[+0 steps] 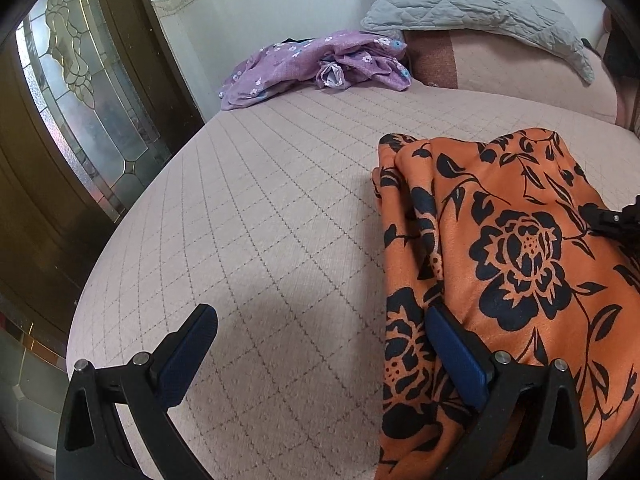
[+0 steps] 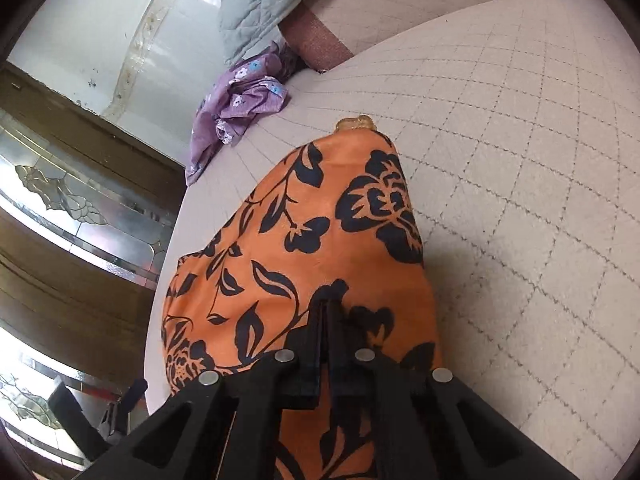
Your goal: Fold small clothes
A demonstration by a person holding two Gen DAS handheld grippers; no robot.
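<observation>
An orange garment with black flowers [image 1: 520, 240] lies partly folded on the pink quilted bed [image 1: 260, 220]. My left gripper [image 1: 320, 314] is open low over the bed; its right finger [image 1: 452, 352] rests on the garment's left edge, and its left finger [image 1: 192, 344] is over bare quilt. In the right wrist view my right gripper [image 2: 326, 304] has its jaws together, pinching the orange garment [image 2: 320, 220] near its middle. The same right gripper [image 1: 612, 216] shows at the right edge of the left wrist view. A crumpled purple flowered garment [image 1: 316, 64] lies at the far corner.
A grey quilted pillow [image 1: 472, 4] leans on a pink bolster [image 1: 520, 72] at the head of the bed. A dark wooden door with patterned glass [image 1: 80, 92] stands along the bed's left side, against a white wall [image 1: 240, 20].
</observation>
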